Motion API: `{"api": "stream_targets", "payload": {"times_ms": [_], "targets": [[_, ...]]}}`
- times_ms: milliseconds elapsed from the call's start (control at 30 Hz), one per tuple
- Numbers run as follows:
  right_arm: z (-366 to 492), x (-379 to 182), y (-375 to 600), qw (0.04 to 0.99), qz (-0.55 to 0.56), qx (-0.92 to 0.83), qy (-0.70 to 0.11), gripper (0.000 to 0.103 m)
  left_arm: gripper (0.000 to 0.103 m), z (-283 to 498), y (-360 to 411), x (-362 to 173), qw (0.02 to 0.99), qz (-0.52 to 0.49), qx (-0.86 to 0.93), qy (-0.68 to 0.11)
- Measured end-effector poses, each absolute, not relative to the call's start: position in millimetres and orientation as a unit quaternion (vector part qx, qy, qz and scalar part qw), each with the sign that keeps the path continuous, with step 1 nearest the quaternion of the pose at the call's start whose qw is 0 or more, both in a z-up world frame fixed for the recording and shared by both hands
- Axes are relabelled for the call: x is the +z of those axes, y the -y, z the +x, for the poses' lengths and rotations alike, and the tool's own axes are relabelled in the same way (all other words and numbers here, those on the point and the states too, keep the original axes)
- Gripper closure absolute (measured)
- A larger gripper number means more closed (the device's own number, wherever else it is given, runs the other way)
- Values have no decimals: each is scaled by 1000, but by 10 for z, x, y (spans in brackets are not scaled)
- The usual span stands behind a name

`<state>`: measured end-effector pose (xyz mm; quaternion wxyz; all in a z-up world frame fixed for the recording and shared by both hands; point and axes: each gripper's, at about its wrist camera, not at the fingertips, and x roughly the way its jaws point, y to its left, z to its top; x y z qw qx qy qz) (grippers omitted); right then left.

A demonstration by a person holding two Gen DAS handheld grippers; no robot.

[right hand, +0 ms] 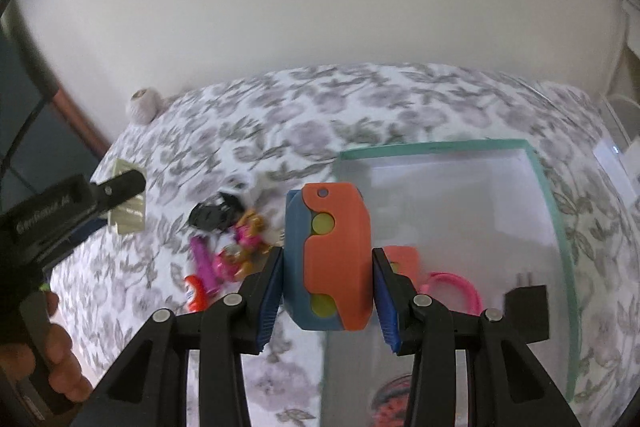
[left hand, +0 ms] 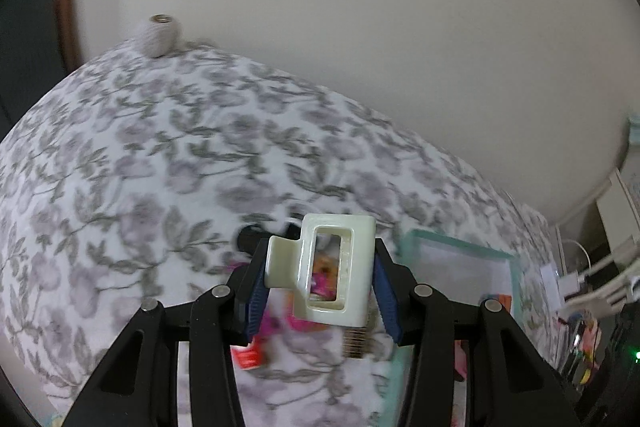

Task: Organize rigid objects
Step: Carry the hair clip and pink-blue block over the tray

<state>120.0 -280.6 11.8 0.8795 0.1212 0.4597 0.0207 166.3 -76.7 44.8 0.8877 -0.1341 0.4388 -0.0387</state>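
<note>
Below, blurred trinkets (left hand: 320, 279) half-hidden behind each hand-held gripper's pinch: left (left hand: 320, 279) hair claw (left hand: 336, 267), right (right hand: 326, 279) orange-blue block (right hand: 336, 259).

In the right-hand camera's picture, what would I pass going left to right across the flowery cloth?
Left gripper → black clip → pink toys → orange-and-blue toy held in the right gripper → pink ring → black plug.

We see a surface covered in a white cloth (right hand: 400, 99) printed with grey flowers and leaves. On it rest a teal-rimmed box (right hand: 560, 211) at the right, a small pile of toys (right hand: 240, 247) beside its left wall, and a pale round vase (right hand: 142, 106) at the far left corner.
</note>
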Motion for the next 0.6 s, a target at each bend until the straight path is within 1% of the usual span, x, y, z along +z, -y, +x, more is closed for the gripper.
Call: {"api": "stream_targets", "payload": {"times_ms": [133,333,600], "targets": [[1213,87,3108,880,127,-17,-457,59,54,1730,1157,421,887,-103,-58,-447],[1229,-29,3529,874,140,-65,-460,59,54,1895,1766,232,876,-65,-96,-469],[1291,-295,3799,864,138,-91,-476,59,54,2028,2181,-15,866,-35,-114,-486]]}}
